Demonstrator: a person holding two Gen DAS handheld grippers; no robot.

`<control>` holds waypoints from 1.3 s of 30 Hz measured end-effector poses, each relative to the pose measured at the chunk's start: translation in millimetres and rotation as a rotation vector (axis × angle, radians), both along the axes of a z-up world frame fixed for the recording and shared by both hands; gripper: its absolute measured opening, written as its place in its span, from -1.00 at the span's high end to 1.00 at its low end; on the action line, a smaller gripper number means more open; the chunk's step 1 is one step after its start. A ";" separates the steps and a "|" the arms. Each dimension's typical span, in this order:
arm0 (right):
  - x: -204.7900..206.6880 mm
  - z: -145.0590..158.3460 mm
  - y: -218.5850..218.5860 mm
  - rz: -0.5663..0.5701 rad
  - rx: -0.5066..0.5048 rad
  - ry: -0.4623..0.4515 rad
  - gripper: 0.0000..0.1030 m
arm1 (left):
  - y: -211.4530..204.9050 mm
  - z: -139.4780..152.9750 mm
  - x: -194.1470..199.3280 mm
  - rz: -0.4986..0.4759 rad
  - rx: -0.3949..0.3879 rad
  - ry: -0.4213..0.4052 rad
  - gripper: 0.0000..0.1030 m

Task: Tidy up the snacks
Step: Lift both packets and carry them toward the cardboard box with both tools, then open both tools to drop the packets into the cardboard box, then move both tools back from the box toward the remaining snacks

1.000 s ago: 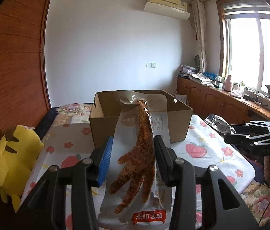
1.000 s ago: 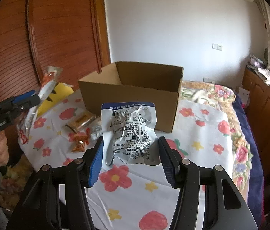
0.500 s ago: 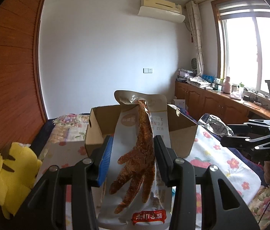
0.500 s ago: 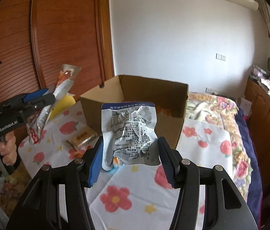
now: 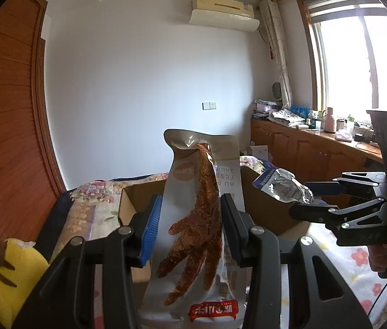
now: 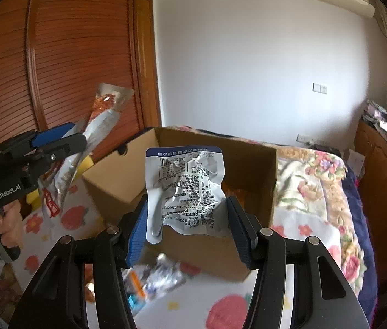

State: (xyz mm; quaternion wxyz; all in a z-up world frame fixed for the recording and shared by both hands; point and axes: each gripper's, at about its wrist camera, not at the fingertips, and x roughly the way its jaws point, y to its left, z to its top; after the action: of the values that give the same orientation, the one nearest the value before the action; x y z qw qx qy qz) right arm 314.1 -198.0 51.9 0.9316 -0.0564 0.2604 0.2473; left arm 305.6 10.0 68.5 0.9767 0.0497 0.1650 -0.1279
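Observation:
My left gripper (image 5: pixel 190 227) is shut on a tall white snack pouch (image 5: pixel 201 235) picturing a brown chicken foot, held upright just before the open cardboard box (image 5: pixel 130 208). My right gripper (image 6: pixel 188 224) is shut on a crinkled silver and blue snack packet (image 6: pixel 185 192), held over the near wall of the cardboard box (image 6: pixel 248 164). In the left wrist view the right gripper (image 5: pixel 311 200) and its silver packet (image 5: pixel 281 189) hang at the box's right side. From the right wrist camera, the left gripper (image 6: pixel 67 139) with its pouch (image 6: pixel 97 126) is at the left.
Loose snack packets (image 6: pixel 155 279) lie on the flowered cloth (image 6: pixel 221 309) in front of the box. A yellow plush toy (image 5: pixel 9 279) sits at the left by the wooden wardrobe (image 5: pixel 4 137). A wooden cabinet (image 5: pixel 311 148) with clutter runs under the window.
Both grippers have moved forward and a little up toward the box, each keeping its packet. The box now looms larger and closer in both views.

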 end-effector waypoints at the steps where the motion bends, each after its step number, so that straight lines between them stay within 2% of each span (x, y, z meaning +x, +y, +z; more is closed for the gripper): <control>1: 6.0 -0.7 2.1 -0.001 0.002 -0.001 -0.08 | 0.5 -1.5 9.2 0.000 -0.001 0.005 0.17; 10: 56.9 -18.8 21.5 -0.001 -0.011 0.014 -0.08 | 1.0 -14.2 62.7 0.011 -0.008 0.054 0.17; 21: 90.3 -44.9 33.4 -0.002 -0.034 0.071 -0.09 | -1.9 -40.6 94.7 0.046 0.005 0.110 0.10; 23: 93.0 -51.2 35.7 -0.006 -0.049 0.090 -0.12 | -3.2 -41.5 93.9 0.055 -0.005 0.105 -0.03; 25: 92.5 -55.9 38.4 -0.017 -0.058 0.099 -0.17 | -2.2 -41.8 91.4 0.049 -0.012 0.103 -0.07; 32: 77.1 -52.2 37.9 -0.017 -0.055 0.101 -0.20 | 5.2 -41.5 64.3 0.032 0.009 0.099 -0.07; 39: 33.8 -34.5 15.7 -0.058 -0.001 0.092 -0.20 | 22.8 -50.6 20.3 0.006 -0.005 0.140 -0.10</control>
State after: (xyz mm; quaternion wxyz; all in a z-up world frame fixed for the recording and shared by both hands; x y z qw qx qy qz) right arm 348.0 -182.3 17.4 0.9254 -0.0380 0.3045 0.2223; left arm 325.9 32.8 17.9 0.9633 0.0376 0.2326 -0.1285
